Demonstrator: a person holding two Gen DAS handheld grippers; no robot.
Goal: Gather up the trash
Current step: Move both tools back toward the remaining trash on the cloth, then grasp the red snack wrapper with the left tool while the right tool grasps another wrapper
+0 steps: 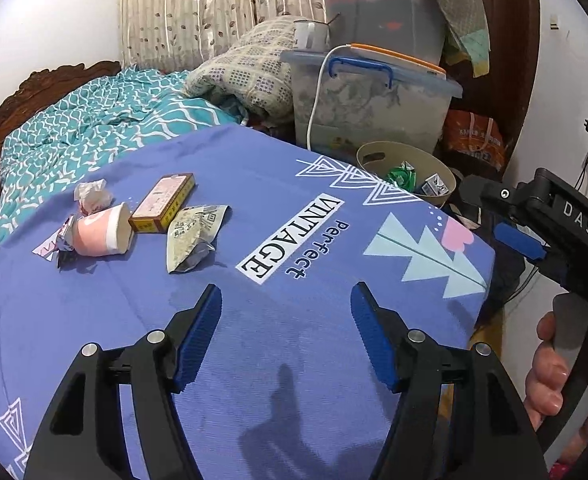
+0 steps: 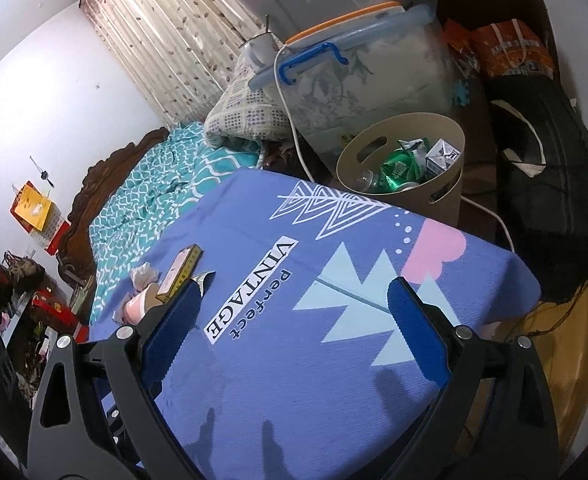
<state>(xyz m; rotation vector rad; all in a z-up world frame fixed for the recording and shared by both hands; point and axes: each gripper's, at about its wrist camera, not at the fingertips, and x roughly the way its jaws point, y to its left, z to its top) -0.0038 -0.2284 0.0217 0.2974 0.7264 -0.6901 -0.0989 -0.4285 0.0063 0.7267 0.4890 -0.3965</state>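
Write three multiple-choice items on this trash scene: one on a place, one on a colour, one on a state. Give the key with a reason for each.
1. Where does the beige bin stand?
A. on the cloth
B. beyond the cloth's far edge
C. on the bed

2. What colour is the tablecloth?
A. purple-blue
B. red
C. white

3. How does the paper cup lie?
A. upright
B. on its side
C. inside the bin

Key: B, the bin sits past the cloth's edge, below it; A, the cloth is purple-blue with printed trees; B, the cup's open mouth faces sideways beside the small box.

White walls (image 2: 54, 80), leaf-print curtain (image 1: 198, 8), carved wooden headboard (image 1: 46, 88) (dark), teal bedspread (image 1: 94, 124), stacked storage boxes (image 1: 373, 100).
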